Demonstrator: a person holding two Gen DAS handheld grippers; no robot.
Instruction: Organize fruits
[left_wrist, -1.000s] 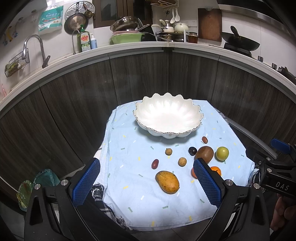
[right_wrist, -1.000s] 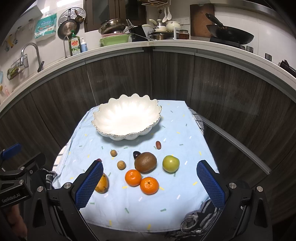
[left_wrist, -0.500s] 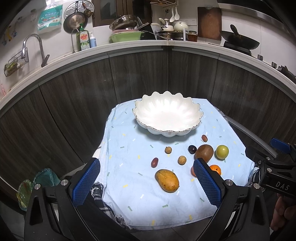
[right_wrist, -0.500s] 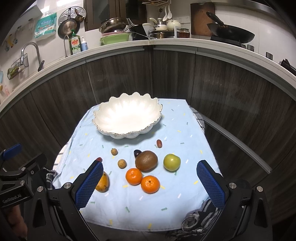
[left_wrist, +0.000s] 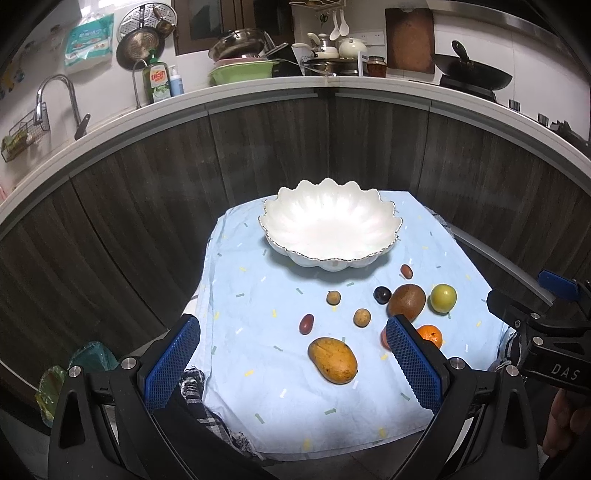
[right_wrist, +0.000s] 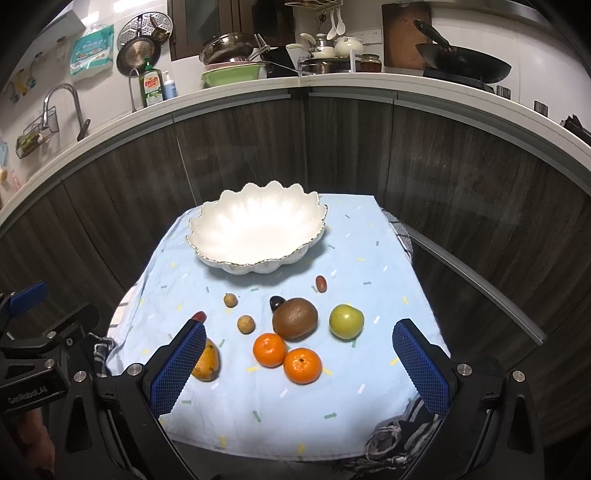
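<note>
A white scalloped bowl (left_wrist: 328, 232) (right_wrist: 258, 229) stands at the far end of a light blue cloth (left_wrist: 258, 402) (right_wrist: 369, 266), with nothing in it. In front of it lie a mango (left_wrist: 332, 360) (right_wrist: 208, 363), a kiwi (left_wrist: 406, 301) (right_wrist: 295, 318), a green apple (left_wrist: 443, 298) (right_wrist: 346, 321), two tangerines (right_wrist: 269, 350) (right_wrist: 302, 365), and several small fruits such as a longan (left_wrist: 362, 317) and a date (left_wrist: 306, 324). My left gripper (left_wrist: 291, 362) hangs open above the near edge, around the mango's position. My right gripper (right_wrist: 299, 365) is open too, over the tangerines.
Dark cabinet fronts (left_wrist: 147, 206) curve behind the table, under a white counter (left_wrist: 258, 86) with dishes, a wok (left_wrist: 472, 75) and a sink tap (left_wrist: 55, 92). A green bag (left_wrist: 70, 373) lies on the floor at left. A checked cloth (right_wrist: 399, 439) hangs below the blue one.
Both grippers have crept slightly forward toward the fruit; the bowl and fruits sit a little higher in each view. Nothing was grasped.
</note>
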